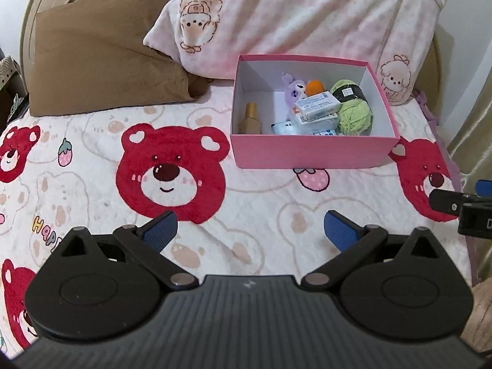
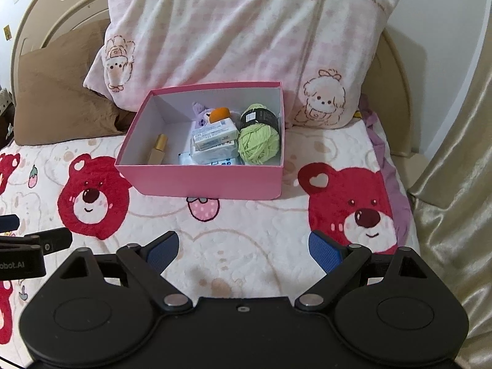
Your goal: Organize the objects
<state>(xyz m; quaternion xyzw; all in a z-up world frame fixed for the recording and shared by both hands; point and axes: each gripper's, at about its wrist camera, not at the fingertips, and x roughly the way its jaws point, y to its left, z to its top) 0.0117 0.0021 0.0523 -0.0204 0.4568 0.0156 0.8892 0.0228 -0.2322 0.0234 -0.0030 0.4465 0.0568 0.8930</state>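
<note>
A pink box [image 1: 307,153] [image 2: 203,180] stands on the bed by the pillows. In it lie a gold bottle [image 1: 250,118] [image 2: 158,150], a purple plush toy [image 1: 290,92] [image 2: 200,112], an orange ball [image 1: 315,86] [image 2: 220,113], green yarn [image 1: 353,113] [image 2: 258,143] and stacked white packets [image 1: 318,106] [image 2: 215,136]. My left gripper [image 1: 250,230] is open and empty, well in front of the box. My right gripper [image 2: 243,253] is open and empty, also short of the box. Each gripper's tip shows at the edge of the other's view.
The bed carries a white blanket with red bears [image 1: 172,172] [image 2: 353,212]. A brown pillow [image 1: 101,52] [image 2: 61,104] and a pink-patterned pillow [image 1: 292,15] [image 2: 240,37] lean on the headboard. A gold curtain [image 2: 455,184] hangs at the right.
</note>
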